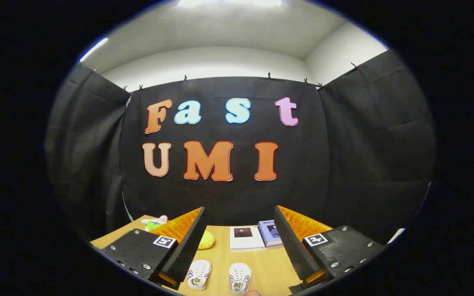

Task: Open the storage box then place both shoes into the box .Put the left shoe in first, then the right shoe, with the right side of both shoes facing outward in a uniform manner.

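Gripper view: gripper [239, 236] fingers spread wide, grasping nothing, held above the wooden worktop [270, 267]. Two white shoes [219, 277] lie side by side between the fingers. Beyond them: two books [255, 237] and a yellow object [206, 239].

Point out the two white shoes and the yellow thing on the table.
left-hand shoe [198, 274]: gripper view, on its laced top.
right-hand shoe [240, 278]: gripper view, on its laced top.
yellow thing [207, 240]: gripper view, on its rounded side.

The claw [239, 242] is hovering level in the lower middle of the frame, its two fingers [187, 246] spread wide, gripping nothing.
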Demonstrator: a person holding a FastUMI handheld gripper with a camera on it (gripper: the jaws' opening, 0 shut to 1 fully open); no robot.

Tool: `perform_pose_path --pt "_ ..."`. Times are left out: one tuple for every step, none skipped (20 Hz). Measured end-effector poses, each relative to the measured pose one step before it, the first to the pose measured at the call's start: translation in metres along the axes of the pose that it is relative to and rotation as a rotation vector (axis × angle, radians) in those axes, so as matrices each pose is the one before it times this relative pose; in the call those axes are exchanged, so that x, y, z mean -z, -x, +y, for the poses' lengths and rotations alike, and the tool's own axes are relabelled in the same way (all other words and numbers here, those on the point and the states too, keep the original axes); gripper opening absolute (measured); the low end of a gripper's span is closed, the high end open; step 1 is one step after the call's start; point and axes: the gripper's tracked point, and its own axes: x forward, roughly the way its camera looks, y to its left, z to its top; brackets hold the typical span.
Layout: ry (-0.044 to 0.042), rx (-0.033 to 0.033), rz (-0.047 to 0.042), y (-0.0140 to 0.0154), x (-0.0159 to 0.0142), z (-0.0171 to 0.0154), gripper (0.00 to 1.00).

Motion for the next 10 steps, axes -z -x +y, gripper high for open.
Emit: perform_pose_path --pt "0.00544 0.00086 -0.00889 0.00009 -0.00201 -0.00044 0.97" --pt "0.00373 0.00033 -0.00625 0.00148 -0.00158 -0.00155 0.97" --pt "0.00151 0.0057 -0.001 -0.00114 0.00038 -0.00194 0.97" --pt "-0.00198 0.00717 0.00199 -0.00055 0.00087 -0.00339 0.97" --pt "-0.00174 0.0036 0.00258 0.00032 0.00021 -0.00203 0.97" --pt "-0.00001 0.00347 0.00321 0.0011 -0.00003 -0.00126 0.97" --pt "0.00186 0.00336 0.00108 0.0003 0.00045 -0.00144 0.97" --pt "0.0036 0.00228 -0.00038 0.0003 0.00031 -0.00008 0.97" --pt "0.0026 0.00322 -0.00023 0.00063 -0.00075 -0.00114 0.97" --pt "0.00137 0.00021 -0.0001 -0.00064 -0.00034 0.00024 0.97"
